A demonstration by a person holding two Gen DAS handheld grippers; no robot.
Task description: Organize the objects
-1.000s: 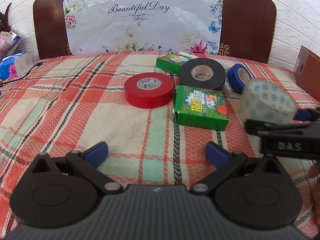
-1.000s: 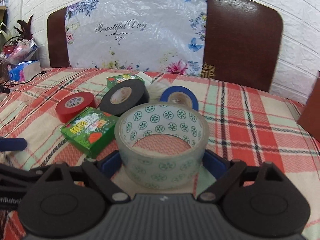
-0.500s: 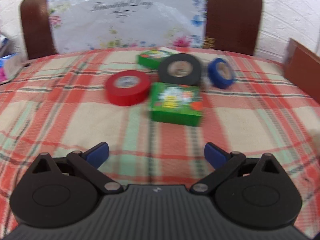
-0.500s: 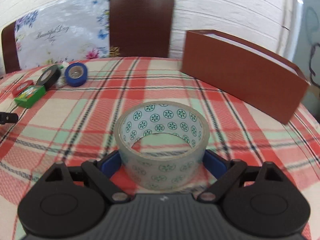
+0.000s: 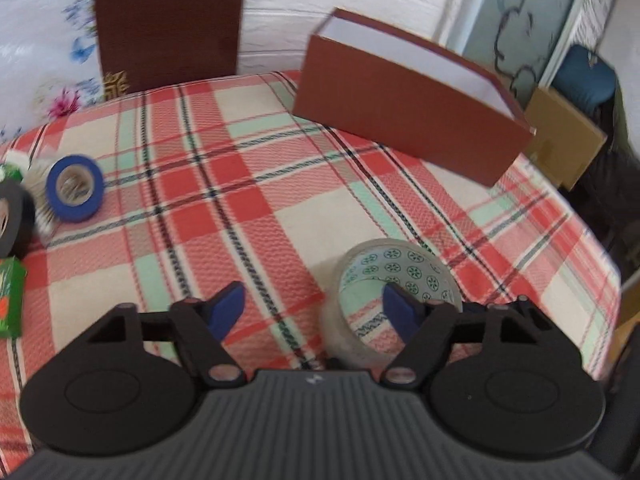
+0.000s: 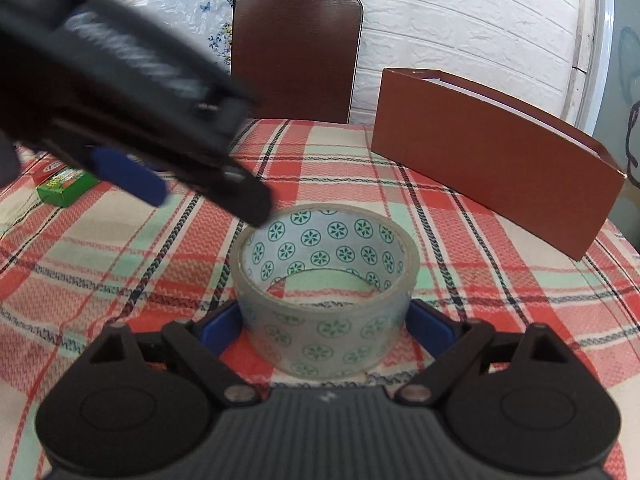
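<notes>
My right gripper [image 6: 326, 322] is shut on a clear tape roll [image 6: 326, 280] printed with green stars and holds it low over the plaid cloth. The same roll shows in the left wrist view [image 5: 394, 276], partly behind my left gripper's right fingertip [image 5: 400, 312]. My left gripper [image 5: 314, 312] is open and empty; in the right wrist view it [image 6: 152, 184] reaches in from the upper left, just above the roll's far rim. A brown box [image 6: 492, 152] with a white inside stands to the right; it also shows in the left wrist view [image 5: 404, 112].
A blue tape roll [image 5: 74, 188], a black roll [image 5: 12, 220] and a green packet [image 5: 10, 304] lie at the left. A green packet [image 6: 66, 188] also shows in the right wrist view. A brown chair back [image 6: 296, 52] stands behind the table. The table edge drops off at the right.
Both grippers swung right, away from the tape pile, toward the brown box. The right still holds the clear roll; the left has come in beside it, over the roll.
</notes>
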